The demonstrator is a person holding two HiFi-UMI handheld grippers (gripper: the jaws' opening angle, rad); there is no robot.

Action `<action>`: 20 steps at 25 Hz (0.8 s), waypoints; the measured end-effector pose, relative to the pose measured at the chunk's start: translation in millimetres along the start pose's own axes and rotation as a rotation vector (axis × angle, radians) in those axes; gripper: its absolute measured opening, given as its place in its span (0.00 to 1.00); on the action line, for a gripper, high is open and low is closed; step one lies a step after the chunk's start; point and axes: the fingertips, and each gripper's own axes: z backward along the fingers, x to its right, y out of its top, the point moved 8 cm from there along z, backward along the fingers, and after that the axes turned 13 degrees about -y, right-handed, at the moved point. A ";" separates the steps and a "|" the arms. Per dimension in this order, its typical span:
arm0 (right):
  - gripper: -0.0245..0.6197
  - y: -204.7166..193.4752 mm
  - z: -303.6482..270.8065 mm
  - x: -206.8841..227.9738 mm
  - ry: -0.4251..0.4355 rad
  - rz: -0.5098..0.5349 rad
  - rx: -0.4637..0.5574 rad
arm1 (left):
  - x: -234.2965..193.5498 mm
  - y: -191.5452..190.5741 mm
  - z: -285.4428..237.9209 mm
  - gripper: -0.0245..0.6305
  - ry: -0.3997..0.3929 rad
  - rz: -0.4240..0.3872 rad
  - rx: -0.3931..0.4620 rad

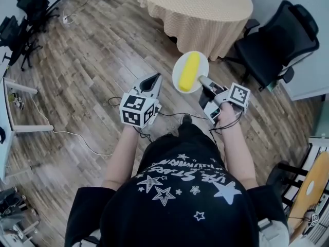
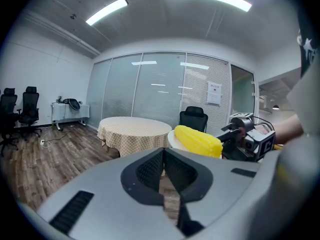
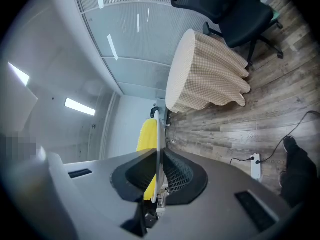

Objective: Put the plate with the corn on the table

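A white plate [image 1: 199, 60] with a yellow corn cob [image 1: 188, 72] on it hangs in the air over the wooden floor, short of the round table [image 1: 195, 6] with its checked cloth. My right gripper [image 1: 204, 81] is shut on the plate's near rim. In the right gripper view the plate [image 3: 157, 134] shows edge-on between the jaws, with the corn [image 3: 145, 134] on its left side. My left gripper [image 1: 152, 82] is held to the left of the plate, shut and holding nothing. The left gripper view shows the corn [image 2: 198, 140] and the table [image 2: 134, 130] ahead.
A black office chair [image 1: 277, 37] stands right of the table. More chairs [image 1: 23, 14] and a white desk [image 1: 10, 112] are at the left. A cable [image 1: 77, 138] runs across the floor. A wooden object [image 1: 311, 189] leans at the lower right.
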 end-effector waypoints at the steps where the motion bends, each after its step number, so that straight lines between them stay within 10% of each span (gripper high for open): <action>1: 0.10 0.5 -0.4 0.3 0.000 -0.003 0.000 | -1.0 -0.4 0.2 0.05 -0.001 0.000 -0.005; 20: 0.10 104.8 -114.5 -9.4 0.045 0.026 -0.081 | -98.2 29.0 -77.1 0.05 0.081 0.000 -0.028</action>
